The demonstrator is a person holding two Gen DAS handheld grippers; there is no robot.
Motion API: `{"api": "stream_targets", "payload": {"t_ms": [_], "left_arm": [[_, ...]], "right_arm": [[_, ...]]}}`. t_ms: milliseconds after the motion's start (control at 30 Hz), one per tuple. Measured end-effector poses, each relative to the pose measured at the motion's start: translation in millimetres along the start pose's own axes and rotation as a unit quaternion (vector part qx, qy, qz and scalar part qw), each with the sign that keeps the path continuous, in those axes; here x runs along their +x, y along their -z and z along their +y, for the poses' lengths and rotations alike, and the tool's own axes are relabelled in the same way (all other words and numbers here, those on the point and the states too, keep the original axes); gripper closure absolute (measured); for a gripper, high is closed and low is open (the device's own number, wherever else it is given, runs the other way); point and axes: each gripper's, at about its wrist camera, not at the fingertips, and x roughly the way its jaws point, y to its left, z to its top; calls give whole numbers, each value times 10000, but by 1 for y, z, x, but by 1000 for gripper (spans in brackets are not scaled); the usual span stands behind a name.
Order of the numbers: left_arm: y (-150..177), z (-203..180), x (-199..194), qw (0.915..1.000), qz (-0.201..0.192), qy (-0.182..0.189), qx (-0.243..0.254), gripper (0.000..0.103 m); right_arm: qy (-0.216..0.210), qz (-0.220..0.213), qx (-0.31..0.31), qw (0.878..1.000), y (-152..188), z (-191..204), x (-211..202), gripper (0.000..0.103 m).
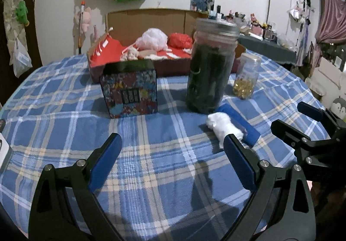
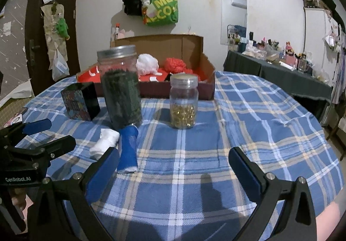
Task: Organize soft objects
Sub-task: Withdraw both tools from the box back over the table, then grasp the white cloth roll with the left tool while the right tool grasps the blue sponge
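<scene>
Left wrist: both tongs wide, empty.

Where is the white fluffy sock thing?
The white soft bundle lies on the plaid tablecloth, touching the blue roll, just in front of the tall dark jar, low left in the right wrist view.

Two lidded jars are counted at mid-frame: a tall dark-filled jar and a smaller jar of golden beads. One patterned box is seen left of centre. Two soft rolls, one white and one blue, are counted lower left. One cardboard tray is counted behind, with two mesh puffs, one white and one red.
</scene>
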Motion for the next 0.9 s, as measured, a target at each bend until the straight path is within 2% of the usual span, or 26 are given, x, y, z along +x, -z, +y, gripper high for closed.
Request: {"api": "stream_targets", "payload": {"t_ms": [267,400,733,900], "left_arm": [[-2,7,9,9996,245,91,-63,7],[-4,13,9,9996,296,16,-5,7],[-5,36,3,9993,364,-77,9,7],[-8,47,2,9992,389,-77,-85,7]], "right_arm": [[-146,301,-36,9994,4,0,17,0],[-329,577,-126,9977,3,4,28,0],[-347,1302,-700,9884,-18,28,62,0],[-799,1431,-771,9835,-25,45,71,0]]}}
